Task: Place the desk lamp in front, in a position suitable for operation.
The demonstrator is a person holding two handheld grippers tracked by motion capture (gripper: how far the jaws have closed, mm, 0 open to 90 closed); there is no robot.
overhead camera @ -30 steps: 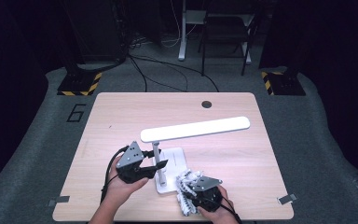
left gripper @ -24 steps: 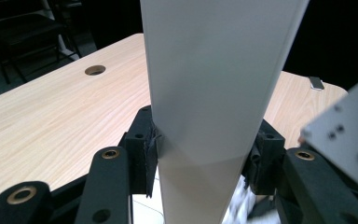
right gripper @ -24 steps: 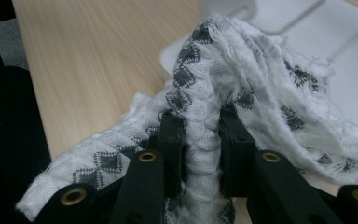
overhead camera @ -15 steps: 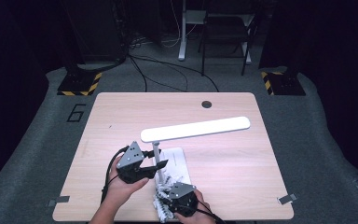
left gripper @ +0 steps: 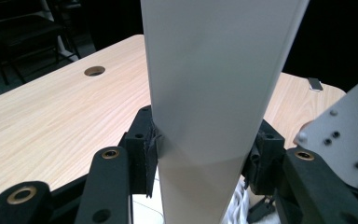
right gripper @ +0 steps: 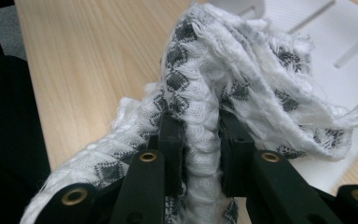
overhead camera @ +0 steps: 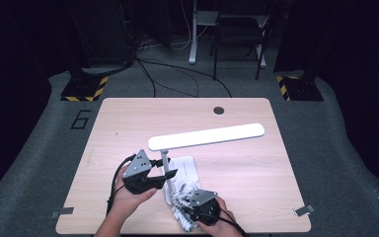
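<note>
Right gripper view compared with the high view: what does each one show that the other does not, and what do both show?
The right gripper view gives the grip: the right gripper has both jaws pinched on a bunched fold of the white cloth with grey diamonds.

The high view gives the layout: the wooden table, the lamp's long white head, and the left gripper at the lamp's post.

Both show the cloth lying partly on the white lamp base and partly on the table.
</note>
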